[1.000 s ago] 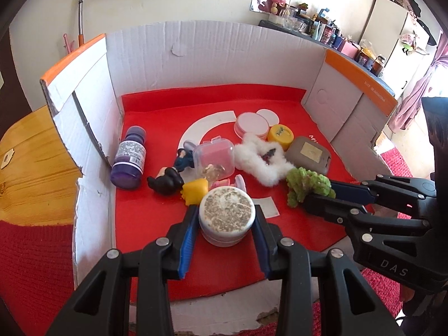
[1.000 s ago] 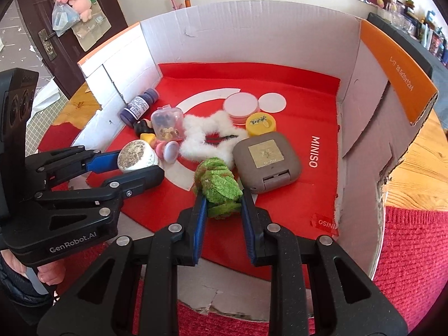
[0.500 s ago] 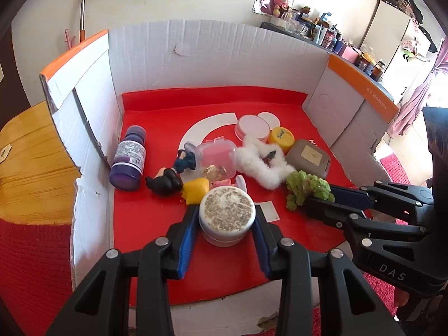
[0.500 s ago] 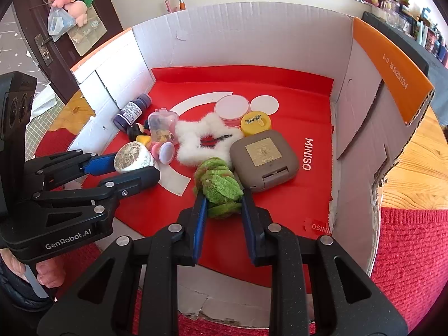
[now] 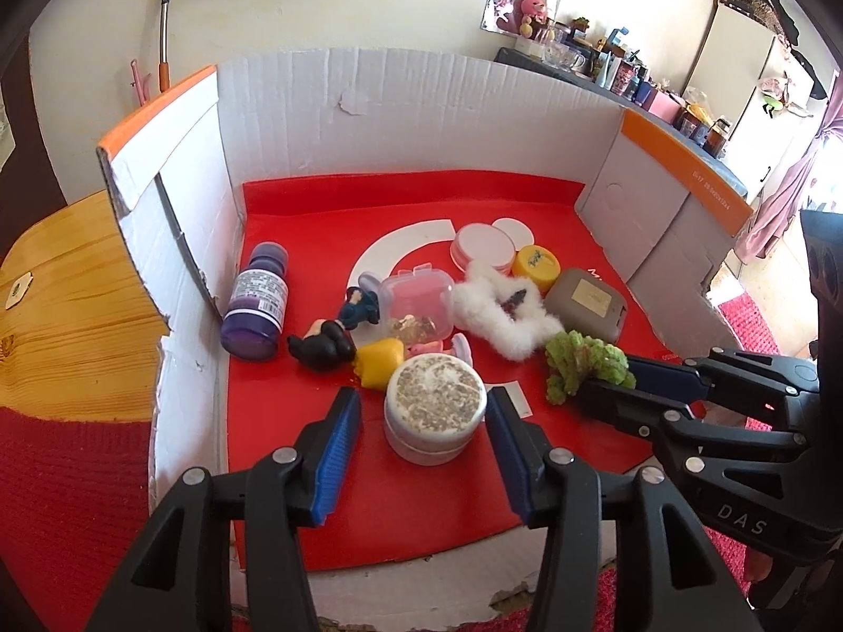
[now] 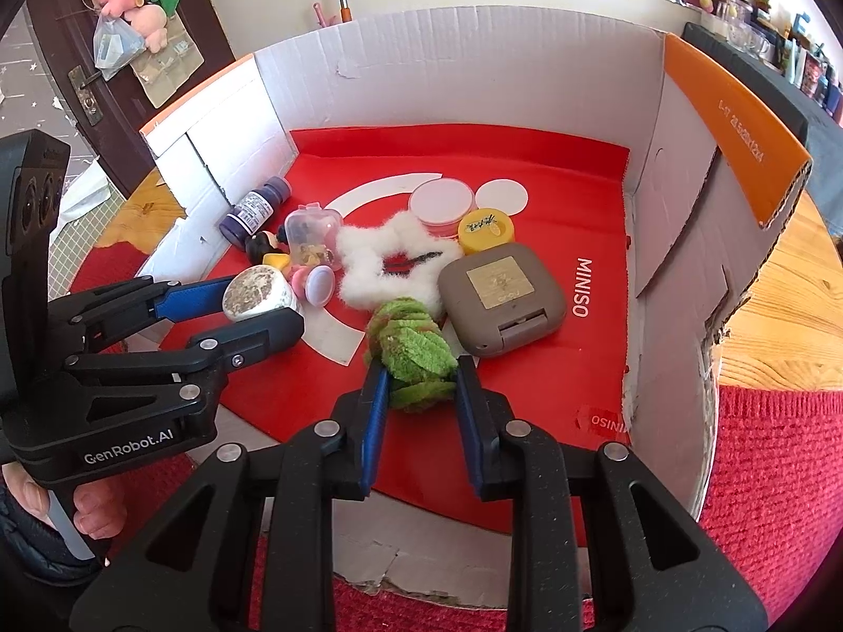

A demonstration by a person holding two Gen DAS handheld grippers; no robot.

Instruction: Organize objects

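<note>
A round white jar with a speckled lid (image 5: 434, 408) stands on the red floor of a cardboard box (image 5: 421, 121). My left gripper (image 5: 421, 403) straddles the jar and its jaws are opening, with a gap showing between each blue pad and the jar. In the right wrist view the same jar (image 6: 255, 289) sits between the left gripper's fingers (image 6: 200, 295). My right gripper (image 6: 421, 376) is shut on a green fuzzy scrunchie (image 6: 408, 337) low over the red floor, right of the jar. The left wrist view shows that scrunchie (image 5: 579, 358) in the right gripper (image 5: 606, 384).
Crowded behind the jar are a purple bottle (image 5: 255, 305), a black figurine (image 5: 321, 350), a yellow toy (image 5: 379, 363), a clear plastic box (image 5: 419, 303), a white fluffy ring (image 5: 500, 316), a grey square case (image 6: 500, 297), a yellow lid (image 6: 484, 229) and a pink tin (image 6: 442, 200). Box walls rise on three sides.
The left gripper's jaws have parted from the jar, which now stands free between them. The right gripper and green scrunchie have stayed put.
</note>
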